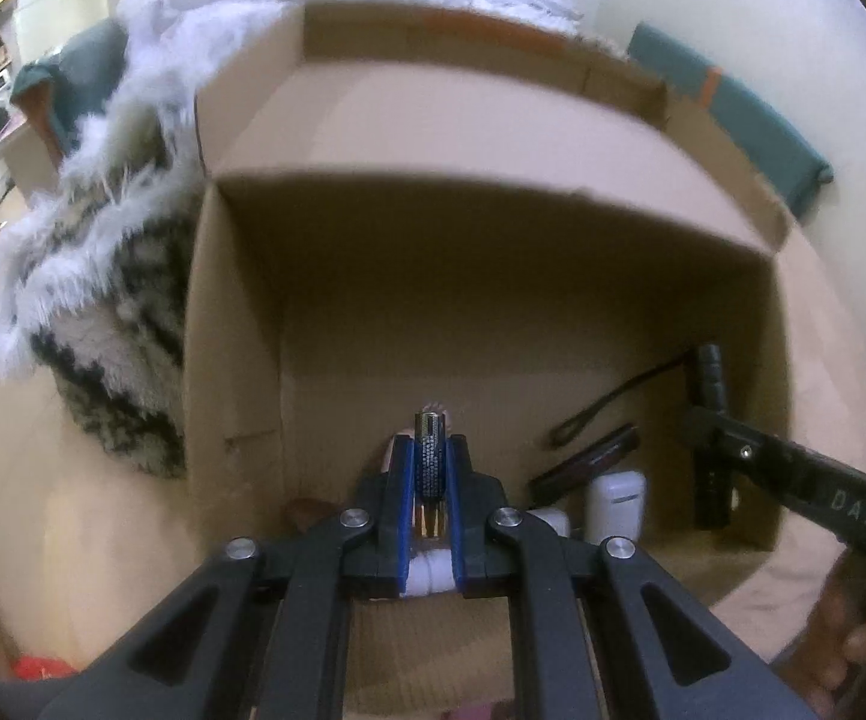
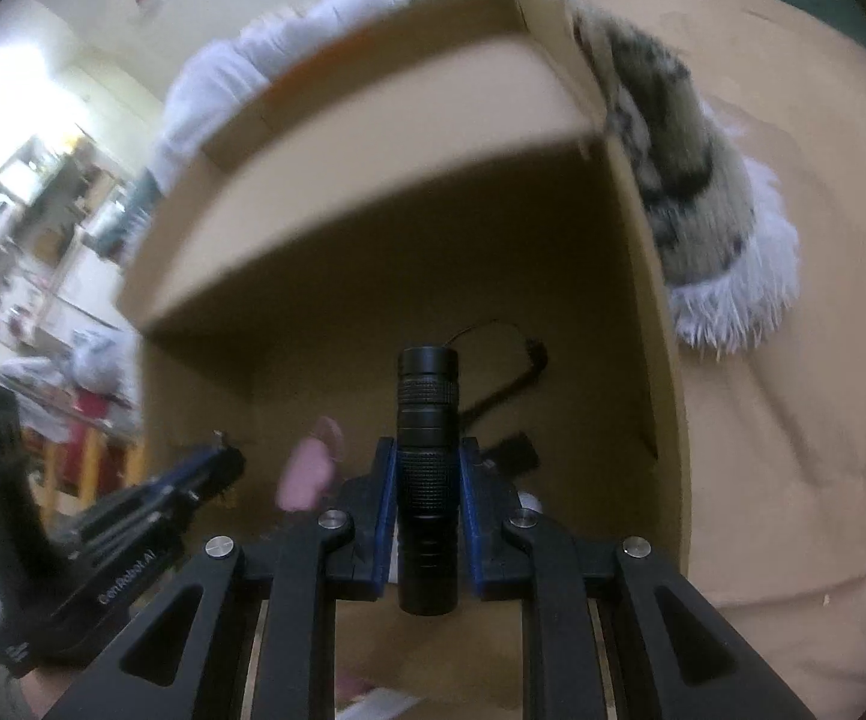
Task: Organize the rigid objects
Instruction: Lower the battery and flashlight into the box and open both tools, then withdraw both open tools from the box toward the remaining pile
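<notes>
1. Cardboard box (image 1: 240, 324) stands open on a tan bed cover (image 2: 793, 420), a furry blanket (image 1: 114, 276) draped beside it
2. Already inside, on the box floor: a white case (image 1: 616, 498), a dark flat item (image 1: 589, 462), a black cord (image 1: 613, 399) and a pink object (image 2: 306, 468); what the last one is I cannot tell
3. Left gripper (image 1: 431, 468): jaws pinching a slim battery (image 1: 431, 450), held over the box floor, not yet let go
4. Right gripper (image 2: 426, 480): jaws pinching a black flashlight (image 2: 426, 468), also above the floor near the cord
5. Judgement: well under way; both held pieces remain to be set down, and whether more waits outside is not visible
</notes>
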